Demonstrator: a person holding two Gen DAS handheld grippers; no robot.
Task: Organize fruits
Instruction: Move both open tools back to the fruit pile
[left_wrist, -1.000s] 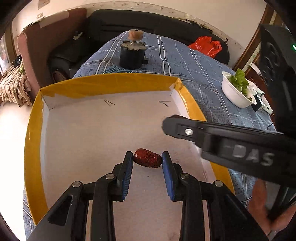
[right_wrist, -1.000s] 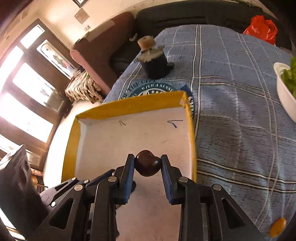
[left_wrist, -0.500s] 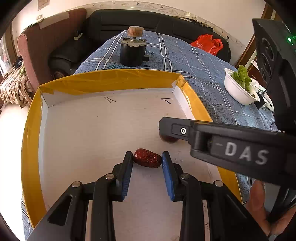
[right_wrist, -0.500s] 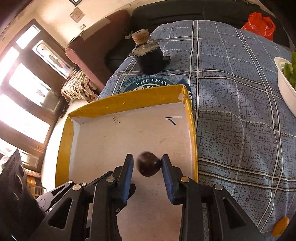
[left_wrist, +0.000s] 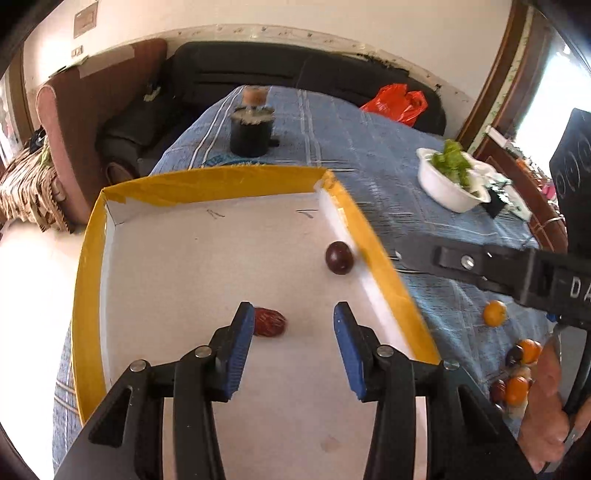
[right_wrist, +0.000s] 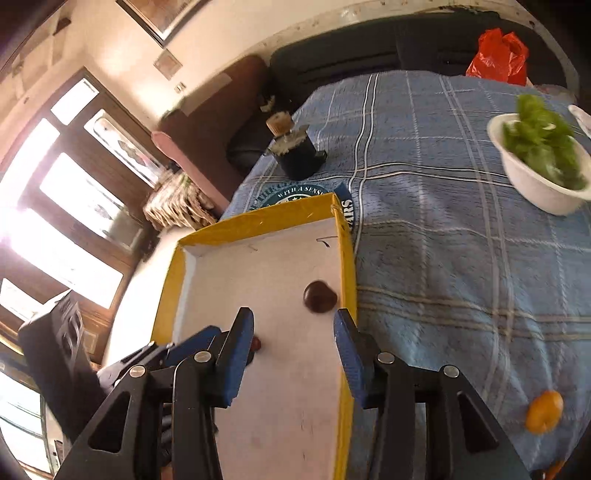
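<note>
A yellow-rimmed white tray (left_wrist: 88, 280) (right_wrist: 347, 266) lies on the blue plaid cloth. A wrinkled red date (left_wrist: 270, 322) lies on its floor beside my left gripper's left finger; its edge shows in the right wrist view (right_wrist: 255, 344). A dark round plum (left_wrist: 338, 257) (right_wrist: 320, 297) lies by the tray's right wall. My left gripper (left_wrist: 294, 341) is open and empty above the tray. My right gripper (right_wrist: 294, 341) is open and empty, raised over the tray's right wall. Loose orange and dark fruits (left_wrist: 515, 373) lie on the cloth at right, one orange fruit (right_wrist: 543, 411) near my right gripper.
A white bowl of green leaves (left_wrist: 448, 182) (right_wrist: 541, 166) stands at the right. A black pot with a cork-like top (left_wrist: 252, 127) (right_wrist: 295, 149) stands beyond the tray. A red bag (left_wrist: 395, 103) lies at the far edge, by a dark sofa.
Both grippers opened and pulled back. The left let go of the date and the right let go of the plum; both fruits now lie on the tray floor.
</note>
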